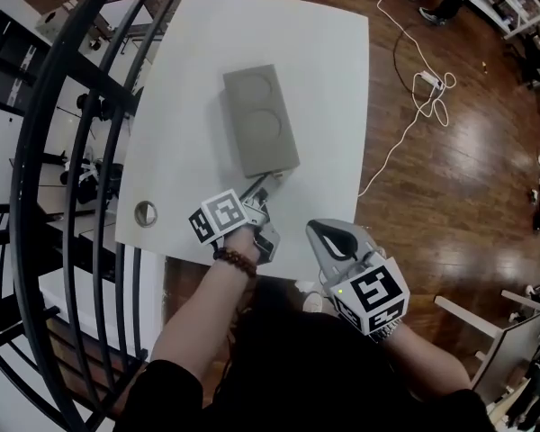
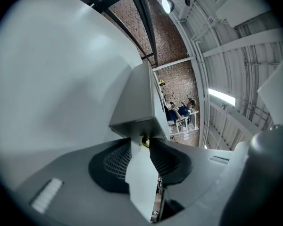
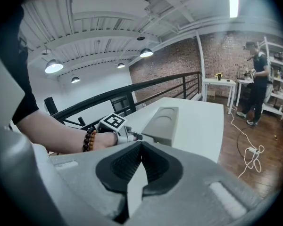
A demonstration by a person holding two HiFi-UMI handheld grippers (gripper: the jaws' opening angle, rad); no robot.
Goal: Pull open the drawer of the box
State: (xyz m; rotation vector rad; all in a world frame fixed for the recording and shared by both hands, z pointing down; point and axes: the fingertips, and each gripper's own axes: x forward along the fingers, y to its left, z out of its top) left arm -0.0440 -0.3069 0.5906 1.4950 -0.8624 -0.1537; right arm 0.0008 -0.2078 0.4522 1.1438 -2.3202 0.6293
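At the near end of a white desk (image 1: 328,79), the person's left gripper (image 2: 140,142) is pointing at the short end of a grey box (image 1: 259,120). The box is lying lengthwise near the middle of the desk, and its drawer front (image 2: 134,122) is sitting flush, not yet pulled. The left fingers are standing apart, a small brass-coloured knob (image 2: 144,140) showing between their tips with neither pad pressing on it. To the right, the right gripper (image 3: 141,144) is hovering by the desk's near right corner, fingers together and holding nothing. The step in hand appears to be the reach for the knob. The next move likely calls for closing the left fingers on it and drawing straight back toward the person, minding that the light box may slide along.
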